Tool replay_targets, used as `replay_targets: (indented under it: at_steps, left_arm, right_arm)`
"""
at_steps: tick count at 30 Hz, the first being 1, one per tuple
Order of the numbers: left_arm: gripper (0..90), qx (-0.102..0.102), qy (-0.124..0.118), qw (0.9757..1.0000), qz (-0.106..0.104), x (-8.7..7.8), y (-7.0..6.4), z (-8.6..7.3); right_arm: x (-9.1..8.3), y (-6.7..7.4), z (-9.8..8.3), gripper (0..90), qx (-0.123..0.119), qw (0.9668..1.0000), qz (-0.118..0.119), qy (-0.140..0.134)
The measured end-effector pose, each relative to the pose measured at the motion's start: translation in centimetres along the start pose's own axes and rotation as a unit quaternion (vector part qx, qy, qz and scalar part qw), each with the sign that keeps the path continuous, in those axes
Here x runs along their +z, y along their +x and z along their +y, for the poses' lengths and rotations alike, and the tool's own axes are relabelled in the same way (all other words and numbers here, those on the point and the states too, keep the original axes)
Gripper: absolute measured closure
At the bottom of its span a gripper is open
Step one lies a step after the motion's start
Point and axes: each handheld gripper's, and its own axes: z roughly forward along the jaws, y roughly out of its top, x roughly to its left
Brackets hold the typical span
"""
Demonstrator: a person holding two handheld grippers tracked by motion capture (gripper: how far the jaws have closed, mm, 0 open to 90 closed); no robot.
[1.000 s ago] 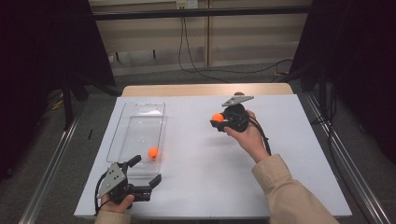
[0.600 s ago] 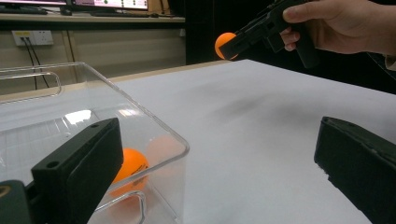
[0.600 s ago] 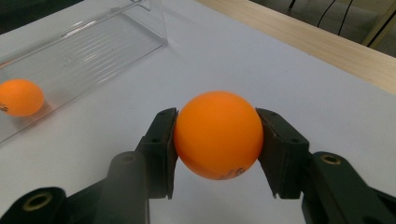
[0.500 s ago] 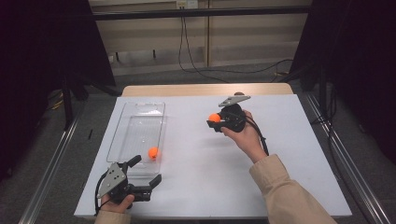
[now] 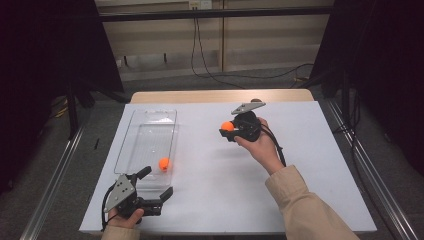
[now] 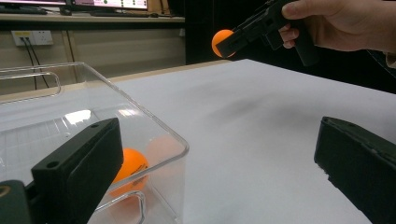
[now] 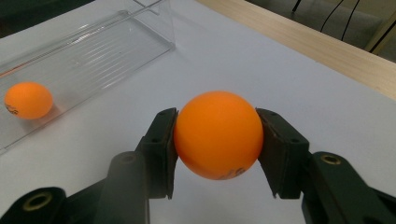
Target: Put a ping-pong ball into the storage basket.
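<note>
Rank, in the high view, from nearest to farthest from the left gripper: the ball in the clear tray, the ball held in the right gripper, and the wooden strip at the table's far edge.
Measured from the left gripper:
1. Ball in the clear tray, at the tray's near end, just beyond it.
2. Ball held in the right gripper, mid-table, off to the right.
3. Wooden strip, along the table's far edge.

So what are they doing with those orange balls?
A person is holding a gripper in each hand. The right gripper has its fingers squeezed on an orange ball, held up above the white table. Another ball already sits in the clear tray. The left gripper waits open beside the tray.
</note>
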Motion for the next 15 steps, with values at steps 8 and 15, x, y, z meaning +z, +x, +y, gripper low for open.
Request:
replay_targets:
  at_steps: [8,15]
  left_arm:
    - [1.1,0.000,0.000,1.0000,0.000,-0.01,-0.01,0.02]
    - [1.1,-0.002,-0.002,1.0000,0.000,-0.05,0.01,0.04]
  right_arm:
    - [0.12,0.42,0.25,51.3,-0.005,1.0000,0.004,0.000]
    - [0.34,0.76,0.44,51.4,-0.009,0.9999,0.007,0.000]
